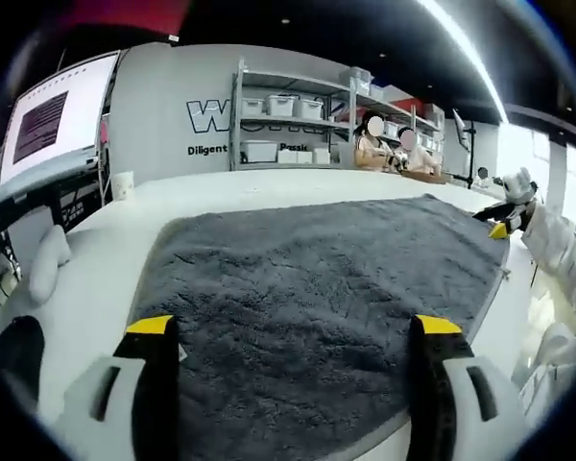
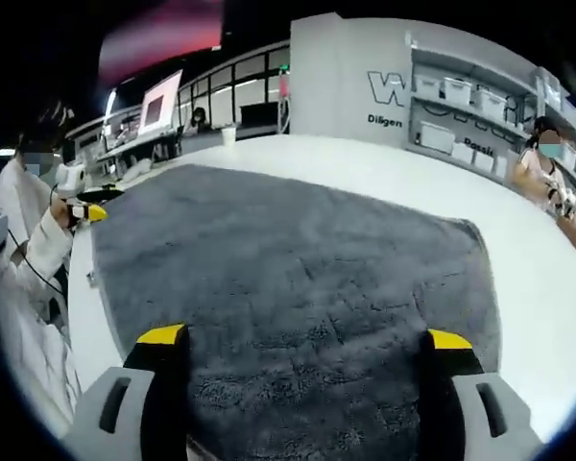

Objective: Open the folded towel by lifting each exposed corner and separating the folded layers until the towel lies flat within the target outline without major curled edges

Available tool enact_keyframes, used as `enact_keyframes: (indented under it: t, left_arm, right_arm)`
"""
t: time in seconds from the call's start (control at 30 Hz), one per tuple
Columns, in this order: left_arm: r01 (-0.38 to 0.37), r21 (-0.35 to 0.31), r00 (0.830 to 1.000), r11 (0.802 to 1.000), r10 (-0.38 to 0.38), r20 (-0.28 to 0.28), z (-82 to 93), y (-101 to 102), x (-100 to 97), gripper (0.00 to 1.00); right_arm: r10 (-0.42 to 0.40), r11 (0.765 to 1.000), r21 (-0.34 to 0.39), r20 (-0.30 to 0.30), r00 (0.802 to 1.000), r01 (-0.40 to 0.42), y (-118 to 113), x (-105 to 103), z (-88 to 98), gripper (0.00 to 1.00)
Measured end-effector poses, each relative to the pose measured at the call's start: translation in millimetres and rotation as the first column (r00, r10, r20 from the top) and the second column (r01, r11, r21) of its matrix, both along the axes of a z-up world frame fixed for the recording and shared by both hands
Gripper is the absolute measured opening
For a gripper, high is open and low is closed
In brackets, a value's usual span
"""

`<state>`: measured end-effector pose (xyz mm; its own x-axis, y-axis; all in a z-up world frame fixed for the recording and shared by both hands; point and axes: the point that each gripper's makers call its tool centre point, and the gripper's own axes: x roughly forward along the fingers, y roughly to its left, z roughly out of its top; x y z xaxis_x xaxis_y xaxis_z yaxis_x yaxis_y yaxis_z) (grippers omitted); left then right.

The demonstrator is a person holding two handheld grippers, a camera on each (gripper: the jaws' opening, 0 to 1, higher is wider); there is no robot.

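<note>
A dark grey towel lies spread out on the white table, its surface fairly even. My left gripper hovers over the towel's near edge, open, with nothing between its yellow-tipped jaws. At the towel's far right corner I see my right gripper, held by a person in white sleeves. In the right gripper view the same towel stretches ahead, and my right gripper is open and empty above it. My left gripper shows at the towel's left corner there.
Shelves with white bins stand against the back wall. Two people sit at a table behind. A white cup stands at the table's far left. A white cushion lies beside the table's left edge.
</note>
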<state>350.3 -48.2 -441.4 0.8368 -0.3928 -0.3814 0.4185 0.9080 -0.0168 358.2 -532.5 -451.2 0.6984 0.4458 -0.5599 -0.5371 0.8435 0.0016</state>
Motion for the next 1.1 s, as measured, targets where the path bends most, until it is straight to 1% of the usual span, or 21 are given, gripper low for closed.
enact_keyframes:
  t: [0.2, 0.3, 0.37, 0.5, 0.63, 0.73, 0.77, 0.8, 0.83, 0.87, 1.0, 1.03, 1.07, 1.1]
  left_arm:
    - [0.004, -0.012, 1.0, 1.0, -0.004, 0.003, 1.1, 3.5, -1.9, 0.98]
    - [0.002, -0.035, 1.0, 0.999, -0.002, 0.013, 2.8, 4.9, -2.3, 0.98]
    - [0.004, -0.033, 1.0, 0.999, -0.003, 0.014, 2.8, 6.0, -3.1, 0.97]
    - [0.012, -0.008, 1.0, 1.0, -0.012, 0.012, 1.2, 9.0, -5.7, 0.97]
    - [0.015, -0.019, 1.0, 1.0, -0.014, 0.024, 1.4, 8.6, -6.5, 0.97]
    - [0.015, -0.014, 1.0, 1.0, -0.015, 0.027, 1.2, 8.0, -6.5, 0.98]
    - [0.015, -0.015, 1.0, 1.0, -0.014, 0.027, 1.2, 8.1, -6.4, 0.98]
    - [0.015, -0.012, 1.0, 1.0, -0.015, 0.024, 1.2, 7.7, -6.4, 0.98]
    - [0.015, -0.008, 1.0, 1.0, -0.015, 0.021, 1.0, 7.8, -6.2, 0.98]
    - [0.015, -0.005, 1.0, 1.0, -0.015, 0.016, 1.1, 7.8, -6.0, 0.98]
    - [0.017, 0.001, 1.0, 1.0, -0.017, 0.008, 0.8, 7.9, -6.2, 0.97]
    - [0.016, 0.0, 1.0, 1.0, -0.016, 0.009, 0.9, 8.1, -6.2, 0.97]
    - [0.015, 0.0, 1.0, 1.0, -0.015, 0.01, 0.9, 8.1, -6.1, 0.97]
    - [0.013, 0.0, 1.0, 1.0, -0.013, 0.012, 1.0, 8.1, -6.0, 0.97]
  right_arm:
    - [0.022, 1.0, 0.0, 0.002, 1.0, -0.022, -0.2, -2.5, 0.3, 1.0]
    - [0.034, 0.999, -0.001, 0.003, 0.999, -0.034, -0.8, -4.2, 0.5, 1.0]
    - [0.039, 0.999, 0.0, 0.005, 0.999, -0.039, -1.6, -5.3, 0.6, 1.0]
    - [0.039, 0.999, 0.007, 0.018, 0.999, -0.039, -1.8, -6.9, 0.9, 1.0]
    - [0.028, 1.0, 0.012, 0.027, 0.999, -0.028, -1.8, -7.7, 1.5, 1.0]
    - [0.013, 1.0, -0.004, 0.007, 1.0, -0.013, -0.1, -8.6, 2.3, 1.0]
    - [0.003, 1.0, -0.004, 0.003, 1.0, -0.003, 0.1, -8.2, 2.8, 1.0]
    - [-0.021, 1.0, 0.0, 0.014, 1.0, 0.021, -0.4, -5.5, 4.6, 1.0]
    - [-0.016, 1.0, -0.007, 0.054, 0.998, 0.016, 3.5, -3.2, 9.9, 1.0]
    - [-0.012, 1.0, -0.005, 0.068, 0.998, 0.012, 6.7, -3.0, 13.0, 1.0]
    - [-0.028, 1.0, -0.002, 0.093, 0.995, 0.028, 21.9, -3.3, 27.4, 1.0]
    - [-0.036, 0.999, -0.003, 0.088, 0.995, 0.036, 33.7, -3.1, 32.5, 1.0]
    - [-0.034, 0.999, -0.003, 0.081, 0.996, 0.034, 40.7, -3.5, 34.1, 1.0]
    - [-0.014, 1.0, -0.001, 0.081, 0.997, 0.015, 55.4, -5.2, 36.8, 1.0]
